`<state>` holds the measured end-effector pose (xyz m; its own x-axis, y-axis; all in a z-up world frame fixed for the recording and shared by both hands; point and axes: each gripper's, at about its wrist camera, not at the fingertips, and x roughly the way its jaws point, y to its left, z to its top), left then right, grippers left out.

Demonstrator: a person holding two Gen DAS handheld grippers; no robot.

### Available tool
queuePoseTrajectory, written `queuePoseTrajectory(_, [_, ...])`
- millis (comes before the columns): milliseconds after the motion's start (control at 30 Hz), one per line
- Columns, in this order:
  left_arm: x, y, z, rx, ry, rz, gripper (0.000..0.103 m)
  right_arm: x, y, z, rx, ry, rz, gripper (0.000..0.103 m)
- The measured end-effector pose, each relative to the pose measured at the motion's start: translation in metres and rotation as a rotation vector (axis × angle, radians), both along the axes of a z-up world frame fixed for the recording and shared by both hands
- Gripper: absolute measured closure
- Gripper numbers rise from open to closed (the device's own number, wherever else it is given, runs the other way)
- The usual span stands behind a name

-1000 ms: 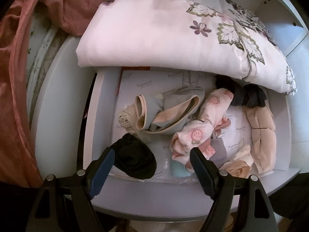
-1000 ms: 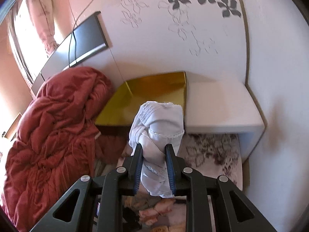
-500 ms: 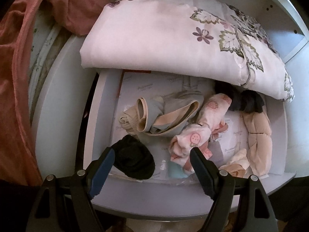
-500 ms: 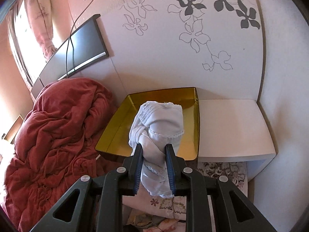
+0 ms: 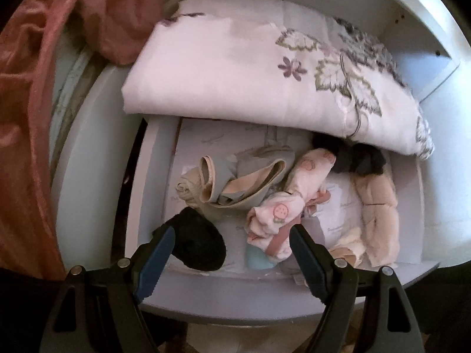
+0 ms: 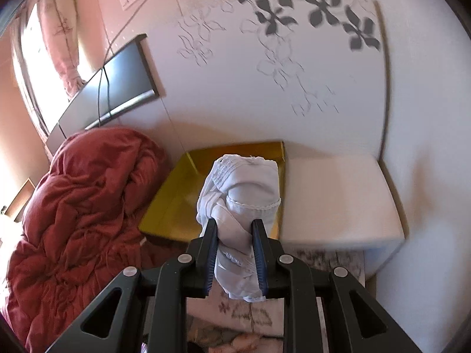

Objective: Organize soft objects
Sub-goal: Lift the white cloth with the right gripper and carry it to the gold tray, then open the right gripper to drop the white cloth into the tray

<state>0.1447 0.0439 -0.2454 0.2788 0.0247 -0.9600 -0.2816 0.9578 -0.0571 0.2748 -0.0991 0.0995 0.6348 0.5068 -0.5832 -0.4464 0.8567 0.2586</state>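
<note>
Right gripper (image 6: 234, 236) angled forward and down, jaws clenched on a rolled white cloth (image 6: 244, 194). The roll stands up out of the jaws toward 12 o'clock; its lower end hangs below the pads. Behind the roll lies a gold tray (image 6: 176, 203); a white shelf (image 6: 338, 200) at 3 o'clock of the tray, a red duvet (image 6: 76, 214) at 9 o'clock.

Left gripper (image 5: 231, 242) points steeply down over an open drawer (image 5: 147, 194), jaws released and wide, nothing between the pads.

Versus a second ago: in the right view the tray, then mostly hidden at mid-frame, now shows more of its floor and the wall decals sit higher; grip on the roll unchanged. Left view nearly the same.

In the drawer: black sock (image 5: 200, 241) just inside the left finger at 9 o'clock; pink printed bundle (image 5: 288, 203) near the right finger at 1 o'clock; grey-beige garment (image 5: 241, 179) at 12 o'clock. A floral quilt (image 5: 265, 73) overhangs the drawer's far edge.
</note>
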Motion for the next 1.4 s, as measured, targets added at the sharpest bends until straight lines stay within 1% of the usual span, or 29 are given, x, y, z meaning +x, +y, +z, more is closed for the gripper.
queuePoseTrajectory(67, [-0.002, 0.003, 0.000, -0.016, 0.003, 0.014, 0.021, 0.014, 0.011, 0.004, 0.003, 0.005, 0.009, 0.080])
queuePoseTrajectory(133, [-0.001, 0.002, -0.002, 0.000, 0.014, 0.014, 0.021, 0.027, 0.021, 0.007, 0.005, 0.003, 0.017, 0.080])
queuePoseTrajectory(200, [-0.001, 0.001, -0.005, -0.010, 0.025, 0.009, 0.021, 0.039, 0.027, 0.012, 0.009, 0.004, 0.013, 0.080])
queuePoseTrajectory(300, [0.000, -0.002, -0.004, -0.008, 0.016, -0.002, 0.021, 0.060, 0.038, 0.018, 0.002, 0.011, 0.005, 0.080])
queuePoseTrajectory(400, [0.000, -0.003, -0.004, -0.003, 0.012, -0.009, 0.021, 0.083, 0.049, 0.017, -0.019, 0.034, -0.007, 0.080])
queuePoseTrajectory(500, [0.001, -0.004, -0.003, -0.001, 0.007, -0.013, 0.021, 0.110, 0.060, 0.005, -0.048, 0.085, -0.016, 0.080])
queuePoseTrajectory(633, [0.001, -0.003, -0.003, 0.000, 0.004, -0.011, 0.021, 0.141, 0.074, -0.022, -0.119, 0.138, -0.040, 0.080])
queuePoseTrajectory(767, [0.003, -0.004, -0.004, -0.006, 0.005, -0.021, 0.021, 0.162, 0.081, -0.040, -0.150, 0.157, -0.050, 0.080])
queuePoseTrajectory(867, [0.004, -0.006, -0.005, -0.007, 0.008, -0.030, 0.021, 0.178, 0.089, -0.052, -0.194, 0.162, -0.069, 0.080])
queuePoseTrajectory(967, [0.003, -0.005, -0.006, -0.007, 0.012, -0.029, 0.021, 0.189, 0.096, -0.060, -0.216, 0.166, -0.074, 0.080])
queuePoseTrajectory(1067, [0.003, -0.003, -0.007, -0.014, 0.016, -0.020, 0.021, 0.200, 0.101, -0.066, -0.244, 0.166, -0.086, 0.076])
queuePoseTrajectory(1167, [0.004, -0.004, -0.009, -0.010, 0.023, -0.020, 0.021, 0.205, 0.097, -0.066, -0.268, 0.143, -0.101, 0.076])
queuePoseTrajectory(1300, [0.004, -0.004, -0.011, -0.007, 0.028, -0.018, 0.021, 0.205, 0.089, -0.064, -0.246, 0.139, -0.111, 0.076])
queuePoseTrajectory(1400, [0.004, -0.004, -0.011, 0.000, 0.031, -0.016, 0.021, 0.199, 0.082, -0.061, -0.226, 0.127, -0.110, 0.071])
